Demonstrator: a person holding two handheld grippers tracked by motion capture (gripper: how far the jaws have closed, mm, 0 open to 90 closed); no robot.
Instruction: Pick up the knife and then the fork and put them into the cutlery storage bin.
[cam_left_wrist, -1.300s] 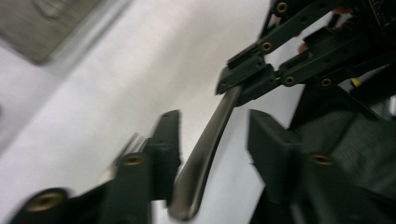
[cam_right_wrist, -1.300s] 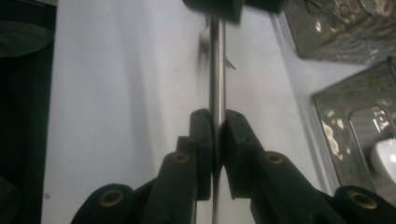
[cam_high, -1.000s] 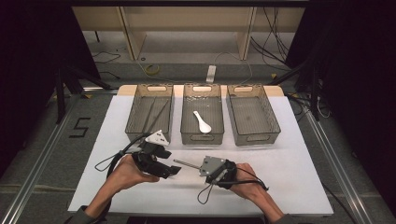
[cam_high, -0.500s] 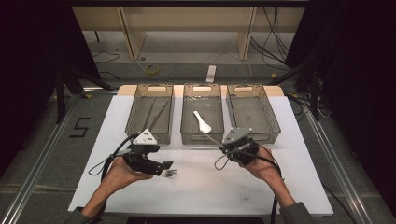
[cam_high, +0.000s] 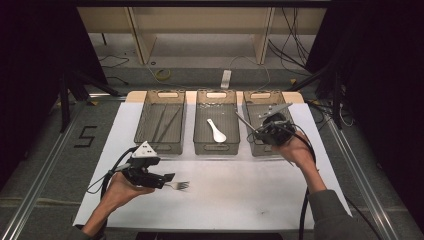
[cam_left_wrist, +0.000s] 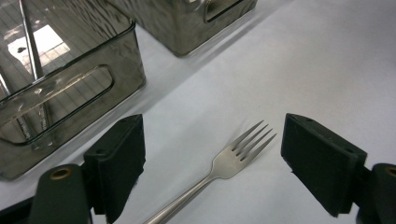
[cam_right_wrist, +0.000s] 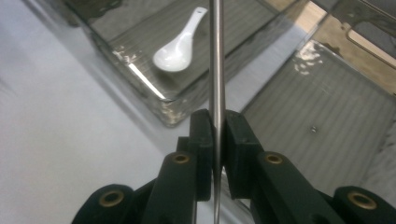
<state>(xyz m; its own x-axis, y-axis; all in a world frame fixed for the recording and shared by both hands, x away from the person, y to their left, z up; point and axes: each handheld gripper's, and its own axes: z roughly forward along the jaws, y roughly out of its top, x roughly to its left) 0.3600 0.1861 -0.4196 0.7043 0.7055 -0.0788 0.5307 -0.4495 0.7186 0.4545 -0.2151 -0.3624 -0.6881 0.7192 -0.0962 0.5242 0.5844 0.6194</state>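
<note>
White table cover (cam_high: 240, 205) spans the lower half of the high view, dark floor on both sides. Three clear bins in a row along its far edge, mid-frame.

Left bin (cam_high: 161, 127): a few thin metal rods lying lengthwise. In the left gripper view this bin (cam_left_wrist: 60, 88) sits at upper left, rods visible through its wall.

Middle bin (cam_high: 216, 128): one white spoon (cam_high: 216, 131) on the floor of it, bowl toward the near end. In the right gripper view the spoon (cam_right_wrist: 180, 44) lies at upper centre.

Right bin (cam_high: 265, 125): right gripper (cam_high: 260, 131) held above it, at centre right of the high view. Jaws clenched on a thin metal rod (cam_high: 245, 121), which sticks out toward the upper left over the bin. In the right gripper view the rod (cam_right_wrist: 216, 70) runs straight up the middle of the frame, pinched between both pads.

Left gripper (cam_high: 169, 179) low over the cover, lower left of the high view. Jaws have just been opening; now spread wide, nothing grasped.

Fork (cam_high: 179, 185) lies flat on the cover just right of that gripper, tines pointing right. In the left gripper view the fork (cam_left_wrist: 229, 161) lies between the two pads, touching neither, tines toward upper right, handle running off the bottom edge.
</note>
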